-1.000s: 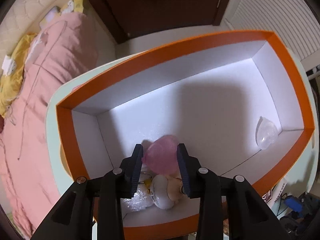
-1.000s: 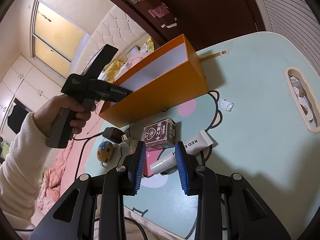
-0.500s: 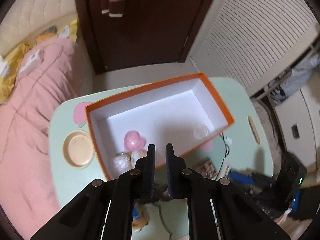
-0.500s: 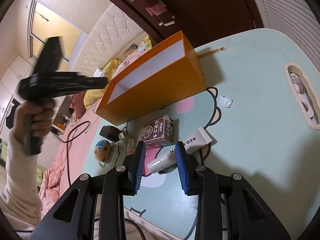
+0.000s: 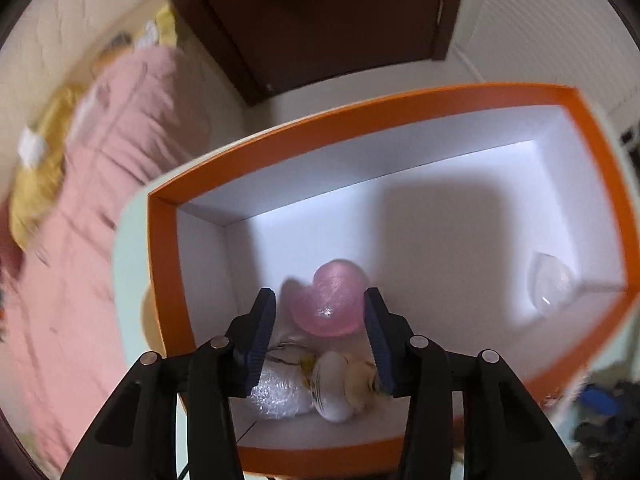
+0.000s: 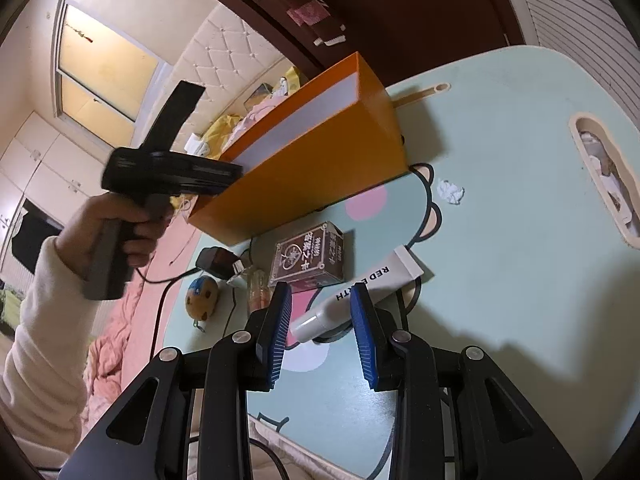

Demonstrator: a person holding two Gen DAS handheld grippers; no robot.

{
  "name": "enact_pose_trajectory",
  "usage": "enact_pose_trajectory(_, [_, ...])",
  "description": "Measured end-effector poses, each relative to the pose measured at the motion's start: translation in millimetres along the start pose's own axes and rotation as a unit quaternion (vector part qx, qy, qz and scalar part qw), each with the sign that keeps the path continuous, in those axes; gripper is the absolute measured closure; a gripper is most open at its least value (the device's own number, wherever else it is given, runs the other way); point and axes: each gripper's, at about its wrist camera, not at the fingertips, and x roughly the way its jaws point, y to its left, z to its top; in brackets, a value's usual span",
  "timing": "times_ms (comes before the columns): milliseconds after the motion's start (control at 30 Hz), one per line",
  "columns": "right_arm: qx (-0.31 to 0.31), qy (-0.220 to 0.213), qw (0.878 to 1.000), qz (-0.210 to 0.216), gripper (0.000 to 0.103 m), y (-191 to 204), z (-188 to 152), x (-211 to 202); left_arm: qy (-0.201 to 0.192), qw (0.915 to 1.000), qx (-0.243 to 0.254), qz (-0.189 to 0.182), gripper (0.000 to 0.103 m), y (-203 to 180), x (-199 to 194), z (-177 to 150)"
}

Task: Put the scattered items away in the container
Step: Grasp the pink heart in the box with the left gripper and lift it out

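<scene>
The orange box with a white inside stands on the mint table. A pink heart lies on its floor beside a white jar, a bubble-wrap packet and a clear heart. My left gripper hangs over the box with its jaws opening; the pink heart shows between them, and the pads do not press it. My right gripper hovers open and holds nothing; past its fingers lies a white tube. A brown carton lies beside the tube.
On the table near the orange box lie a black plug with its cable, a yellow-and-blue ball and crumpled paper. A slot in the tabletop holds scraps. A pink quilt is at the left.
Half a second ago the left gripper was high above the box with jaws shut; it has dropped back over the pink heart with jaws wider apart. The right gripper has kept still.
</scene>
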Motion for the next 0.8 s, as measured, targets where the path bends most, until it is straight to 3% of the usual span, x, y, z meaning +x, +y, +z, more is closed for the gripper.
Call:
enact_pose_trajectory(33, [0.000, 0.000, 1.000, 0.000, 0.071, 0, 0, 0, 0.002, 1.0000, 0.002, -0.008, 0.069, -1, 0, 0])
enact_pose_trajectory(200, [-0.001, 0.000, 1.000, 0.000, 0.071, 0, -1, -1, 0.006, 0.9997, 0.009, -0.022, 0.069, 1, 0, 0])
enact_pose_trajectory(333, [-0.003, -0.002, 1.000, 0.000, 0.071, 2, 0, -1, 0.001, 0.9981, -0.007, -0.061, 0.069, 8, -7, -4])
enact_pose_trajectory(500, [-0.003, -0.003, 1.000, -0.001, 0.071, 3, 0, 0, -0.052, 0.9941, -0.011, -0.095, 0.069, 13, -52, -21])
enact_pose_trajectory(633, [-0.006, -0.004, 1.000, -0.002, 0.071, 5, 0, 1, -0.092, 0.9861, 0.007, -0.138, 0.069, 8, -98, -57])
enact_pose_trajectory(800, [-0.010, -0.004, 1.000, -0.003, 0.071, 7, -1, 2, -0.113, 0.9726, 0.027, -0.202, 0.069, -1, -111, -120])
